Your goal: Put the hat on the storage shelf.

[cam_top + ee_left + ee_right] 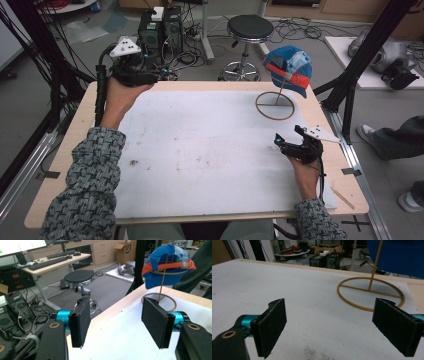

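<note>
Jaws wide on left hand-held gripper (122, 325); right hand-held gripper (337, 327) likewise; both empty.

A robotics or computer lab is indicated. Desktop computer towers (161, 27) are set on the grey floor amid tangled cables (295, 27), and a round black stool (249, 27) is placed beside the worktop (65, 150). A desk with keyboards (51, 262), a cardboard box (125, 250) and black frame posts (367, 45) are seen beyond.
</note>
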Action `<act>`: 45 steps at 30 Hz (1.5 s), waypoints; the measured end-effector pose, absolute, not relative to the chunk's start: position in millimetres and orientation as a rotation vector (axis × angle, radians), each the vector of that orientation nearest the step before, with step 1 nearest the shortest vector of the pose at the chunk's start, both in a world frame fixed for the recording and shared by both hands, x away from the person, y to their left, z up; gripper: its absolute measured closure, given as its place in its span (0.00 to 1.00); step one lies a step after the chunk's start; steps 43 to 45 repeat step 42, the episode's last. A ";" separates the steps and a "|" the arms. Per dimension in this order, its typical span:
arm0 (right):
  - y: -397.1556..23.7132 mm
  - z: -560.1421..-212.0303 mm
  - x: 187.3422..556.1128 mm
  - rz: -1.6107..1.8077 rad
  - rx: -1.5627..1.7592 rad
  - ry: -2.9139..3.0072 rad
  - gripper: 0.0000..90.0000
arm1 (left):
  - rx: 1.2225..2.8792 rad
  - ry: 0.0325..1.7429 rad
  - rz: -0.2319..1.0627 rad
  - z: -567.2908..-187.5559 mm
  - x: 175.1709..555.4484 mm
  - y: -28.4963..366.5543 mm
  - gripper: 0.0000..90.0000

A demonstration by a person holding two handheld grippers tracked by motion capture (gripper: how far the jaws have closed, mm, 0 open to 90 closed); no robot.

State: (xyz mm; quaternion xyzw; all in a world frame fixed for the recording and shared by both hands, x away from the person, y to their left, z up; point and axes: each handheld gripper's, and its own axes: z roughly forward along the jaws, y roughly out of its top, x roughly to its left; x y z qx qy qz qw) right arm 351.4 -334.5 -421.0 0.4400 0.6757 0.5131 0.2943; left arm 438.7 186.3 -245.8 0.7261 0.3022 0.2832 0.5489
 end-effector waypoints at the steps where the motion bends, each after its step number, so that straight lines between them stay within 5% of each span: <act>1: -334.2 -420.8 350.3 1.362 1.176 1.798 0.13 | 1.714 0.722 0.671 -248.3 435.3 188.4 0.43; 12: -336.8 -420.3 342.0 1.340 1.167 1.790 0.13 | 1.680 0.742 0.685 -280.3 391.0 203.3 0.35; 30: -336.5 -420.8 341.4 1.329 1.164 1.791 0.13 | 1.615 0.905 0.701 -374.7 333.7 243.4 0.34; 45: -335.6 -419.8 338.2 1.304 1.135 1.779 0.13 | 1.585 0.906 0.725 -391.5 321.2 243.7 0.34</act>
